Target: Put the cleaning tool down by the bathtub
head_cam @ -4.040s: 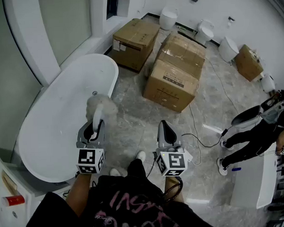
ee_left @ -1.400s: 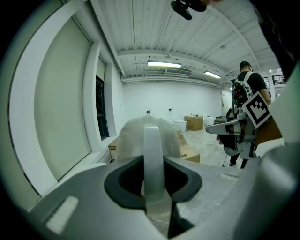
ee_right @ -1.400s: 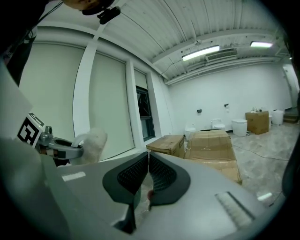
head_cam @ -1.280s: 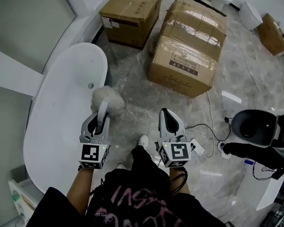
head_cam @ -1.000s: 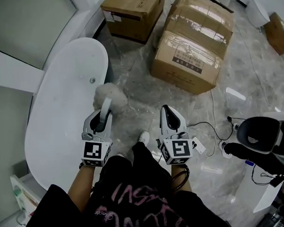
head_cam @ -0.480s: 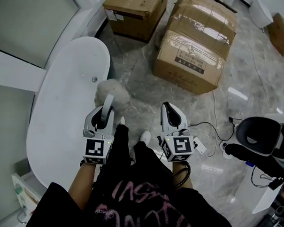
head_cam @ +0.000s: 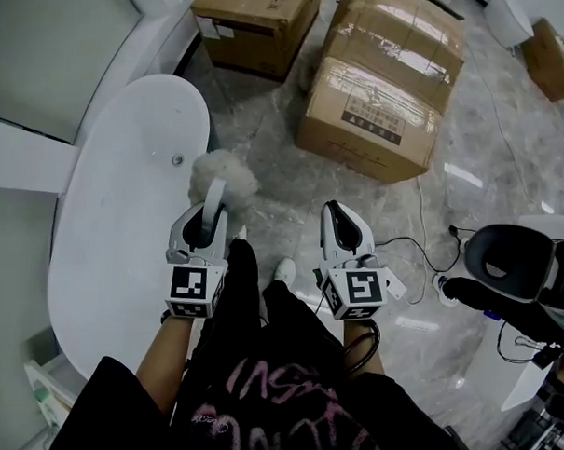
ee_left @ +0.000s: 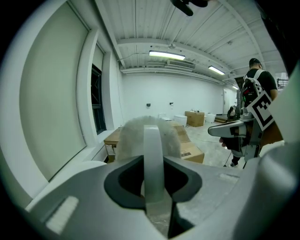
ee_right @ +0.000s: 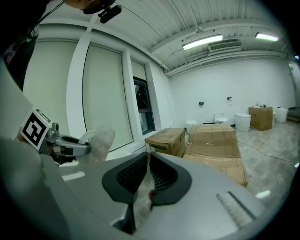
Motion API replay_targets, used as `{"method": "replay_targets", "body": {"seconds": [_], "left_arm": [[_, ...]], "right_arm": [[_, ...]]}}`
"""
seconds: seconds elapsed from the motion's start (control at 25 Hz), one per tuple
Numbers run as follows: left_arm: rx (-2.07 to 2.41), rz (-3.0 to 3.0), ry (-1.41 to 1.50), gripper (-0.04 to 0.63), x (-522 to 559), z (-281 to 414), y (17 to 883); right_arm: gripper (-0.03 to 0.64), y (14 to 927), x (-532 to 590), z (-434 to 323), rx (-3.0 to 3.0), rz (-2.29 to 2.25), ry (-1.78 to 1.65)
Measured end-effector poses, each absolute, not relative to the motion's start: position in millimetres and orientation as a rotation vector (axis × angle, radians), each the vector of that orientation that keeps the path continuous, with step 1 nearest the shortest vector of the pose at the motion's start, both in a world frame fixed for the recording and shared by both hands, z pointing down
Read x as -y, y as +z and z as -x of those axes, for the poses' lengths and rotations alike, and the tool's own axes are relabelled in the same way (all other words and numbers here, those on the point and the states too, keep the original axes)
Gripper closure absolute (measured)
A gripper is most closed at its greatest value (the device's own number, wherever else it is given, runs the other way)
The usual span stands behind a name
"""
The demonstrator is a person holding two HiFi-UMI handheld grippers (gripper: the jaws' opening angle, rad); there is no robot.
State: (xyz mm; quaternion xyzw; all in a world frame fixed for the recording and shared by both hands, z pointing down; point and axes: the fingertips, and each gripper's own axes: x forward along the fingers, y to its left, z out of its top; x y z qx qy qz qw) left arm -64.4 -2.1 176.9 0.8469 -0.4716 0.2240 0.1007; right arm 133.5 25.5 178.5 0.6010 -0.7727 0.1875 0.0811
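**Beside the bathtub – cleaning tool clamped in the left gripper, off the floor**

At the left of the scene lies the white bathtub (head_cam: 106,264), its long axis running near to far. Its smooth white inside shows a small round drain fitting (head_cam: 177,160) towards the far end. Further off stand two cardboard boxes, a large taped one (head_cam: 378,85) on the right and a smaller one (head_cam: 255,25) to its left. Both are shut, so their contents cannot be seen.

The left gripper (head_cam: 204,223) is closed on the cleaning tool (head_cam: 222,173). In the left gripper view the flat white handle runs straight up between the two dark pads, which press on it from either side. The right gripper (head_cam: 342,235) hangs to the right of the left one and apart from it. Its ribbed pads are drawn together to a sliver, with nothing between them.

The tool's long axis follows the left gripper's jaws, near to far, leaning a little to the right in the head view. Its handle is at the near end, in the grip. Its fluffy white head points away from the person, towards the boxes. In the head view that head sits over the grey marbled floor (head_cam: 290,191), just beside the tub's right rim and close to the drain end – held up in the air, not resting on anything. In the left gripper view the head hides part of the smaller box behind it.

The person's legs and white shoes (head_cam: 283,271) stand between the two grippers, right of the tub.
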Motion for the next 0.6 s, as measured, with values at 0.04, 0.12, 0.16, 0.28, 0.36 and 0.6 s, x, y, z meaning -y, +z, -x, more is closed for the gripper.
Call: {"method": "replay_targets", "body": {"seconds": [0.04,0.12,0.16,0.28,0.36,0.6], "left_arm": [[1.390,-2.498,0.667,0.522,4.4,65.7,180.7],[1.385,-2.498,0.674,0.522,9.8,68.0,186.6],[1.382,-2.495,0.679,0.522,12.7,68.9,189.9],[1.352,-2.468,0.698,0.522,19.1,71.9,205.6],[1.335,-2.453,0.708,0.522,22.3,73.4,216.1],[1.300,-2.410,0.742,0.523,31.4,78.3,248.9]], "right_arm": [[0.588,180.2,-24.3,-131.8,2.310,-1.804,0.577],[0.588,182.1,-20.3,-128.9,2.314,-1.827,0.597],[0.588,184.0,-18.1,-127.3,2.310,-1.828,0.593],[0.588,194.9,-12.9,-121.0,2.280,-1.813,0.598],[0.589,203.0,-9.6,-118.4,2.264,-1.812,0.606],[0.591,226.0,-0.6,-108.8,2.232,-1.788,0.625]]}}
